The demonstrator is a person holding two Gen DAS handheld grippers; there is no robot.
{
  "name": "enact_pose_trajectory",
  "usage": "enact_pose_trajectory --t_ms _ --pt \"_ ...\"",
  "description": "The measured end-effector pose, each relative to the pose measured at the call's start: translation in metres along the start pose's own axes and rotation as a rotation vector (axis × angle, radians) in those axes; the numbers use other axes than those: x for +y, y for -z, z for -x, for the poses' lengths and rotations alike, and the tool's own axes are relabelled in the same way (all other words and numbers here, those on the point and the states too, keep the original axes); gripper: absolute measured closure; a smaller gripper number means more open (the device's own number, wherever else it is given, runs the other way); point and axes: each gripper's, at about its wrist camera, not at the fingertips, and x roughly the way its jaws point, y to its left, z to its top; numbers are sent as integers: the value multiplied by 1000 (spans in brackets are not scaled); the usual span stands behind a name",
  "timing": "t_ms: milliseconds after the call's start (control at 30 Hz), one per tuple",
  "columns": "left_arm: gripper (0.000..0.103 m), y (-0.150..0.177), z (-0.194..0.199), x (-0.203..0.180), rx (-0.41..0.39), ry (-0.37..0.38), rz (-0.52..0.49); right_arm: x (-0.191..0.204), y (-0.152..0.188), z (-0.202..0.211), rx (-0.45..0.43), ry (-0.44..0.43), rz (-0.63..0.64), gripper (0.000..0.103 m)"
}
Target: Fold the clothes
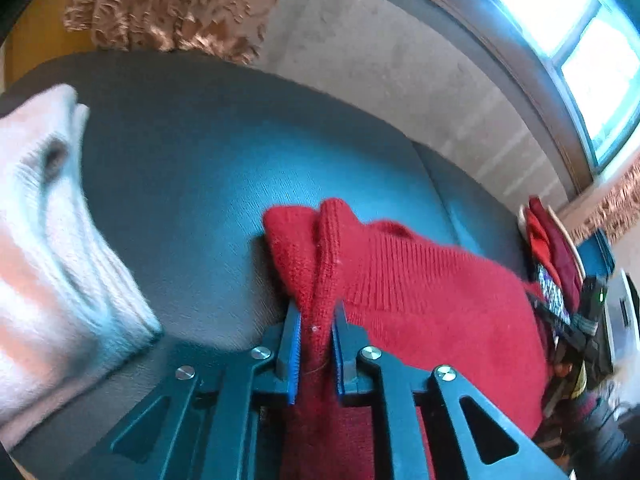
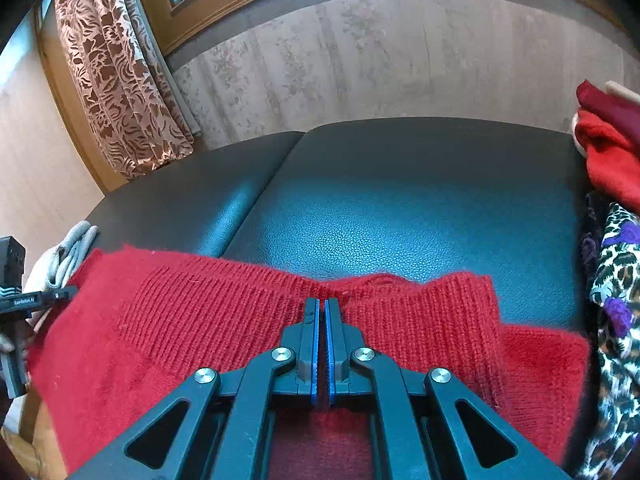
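Nearest in the left wrist view, the left gripper (image 1: 316, 320) is clamped on a bunched ridge of the red sweater (image 1: 420, 280), a thick fold of knit pinched between its blue pads. Nearest in the right wrist view, the right gripper (image 2: 322, 308) is clenched at the ribbed edge of the same red sweater (image 2: 180, 320); its pads meet almost flush, so only a thin bit of the hem can be between them, and whether it truly holds cloth is hard to tell.

The sweater lies spread over the near part of a dark padded table (image 2: 400, 208), ribbed band toward the far side. Just beyond it to the left sits a pale folded garment (image 1: 52, 240), blurred. At the right edge waits a pile of other clothes (image 2: 612, 168), red pieces over a leopard-print cloth (image 2: 616, 280). Behind stand a papered wall, a patterned curtain (image 2: 120, 92) and a window.

The step in hand looks like gathering one side of the sweater for a fold. The next move probably calls for both grippers to lift together and carry the pinched edge across the body, keeping the knit taut so that it lands flat.
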Motion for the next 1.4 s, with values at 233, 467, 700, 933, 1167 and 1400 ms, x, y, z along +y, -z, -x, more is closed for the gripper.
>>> enact_pose_trajectory --t_ms 233,467,700,933,1167,1400 --pt "92 -21 36 -6 -44 -51 -1 9 -1 46 67 -148 136 98" --pt "92 -27 46 -21 -23 -50 30 17 15 89 133 -203 305 98" --pt "93 -25 81 -56 2 93 91 13 47 51 276 -144 410 99" --pt "93 -12 89 -143 32 223 72 -14 59 50 153 -239 243 99" --pt "93 -1 57 -231 67 347 111 -32 73 51 57 -326 120 100" --pt "93 31 -4 -305 182 399 143 -36 83 57 17 -351 101 101"
